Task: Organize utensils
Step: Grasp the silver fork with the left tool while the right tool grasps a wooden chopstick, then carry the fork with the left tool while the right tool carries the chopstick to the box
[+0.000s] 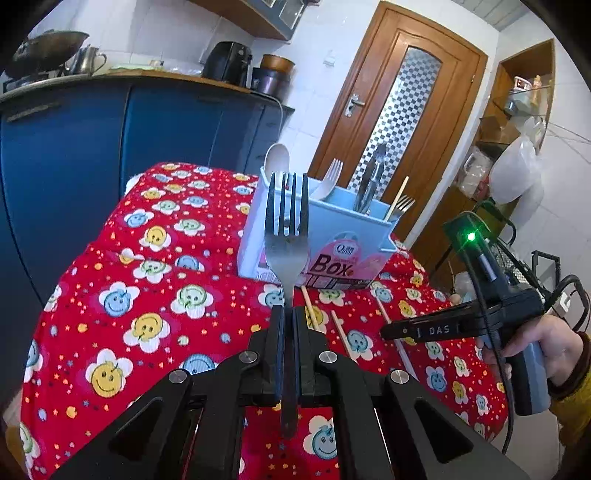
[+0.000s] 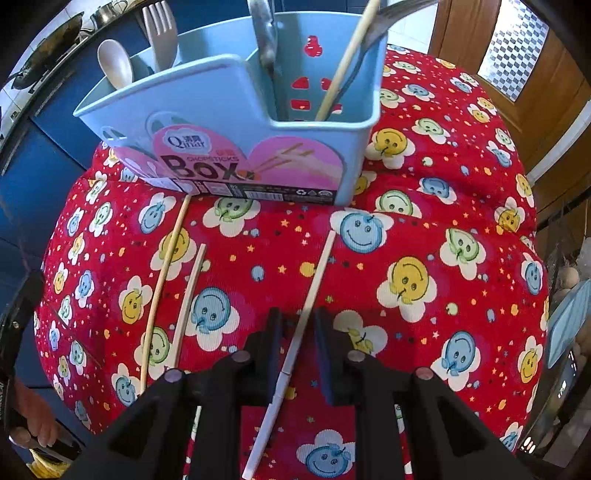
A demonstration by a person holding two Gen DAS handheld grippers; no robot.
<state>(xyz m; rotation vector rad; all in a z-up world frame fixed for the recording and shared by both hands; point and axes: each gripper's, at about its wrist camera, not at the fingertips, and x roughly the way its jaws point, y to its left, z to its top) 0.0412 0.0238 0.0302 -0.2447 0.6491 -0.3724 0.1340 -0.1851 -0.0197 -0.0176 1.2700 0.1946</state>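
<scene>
My left gripper (image 1: 288, 314) is shut on the handle of a metal fork (image 1: 286, 240), which stands upright with its tines up in front of the light blue utensil box (image 1: 332, 236). In the right wrist view my right gripper (image 2: 298, 317) points down at the red smiley tablecloth (image 2: 424, 240). A pale chopstick (image 2: 314, 280) lies between its fingers, with a gap showing on both sides. Two more chopsticks (image 2: 166, 273) (image 2: 190, 295) lie to the left. The box (image 2: 207, 110) holds a beige spoon (image 2: 114, 68), a beige fork (image 2: 160, 33), metal utensils and a chopstick (image 2: 347, 59).
Blue cabinets (image 1: 110, 147) stand behind the table and a wooden door (image 1: 406, 110) is at the back right. The cloth drops away at the table's rounded edges. A hand (image 1: 546, 343) holds the right gripper (image 1: 388, 330) low over the cloth.
</scene>
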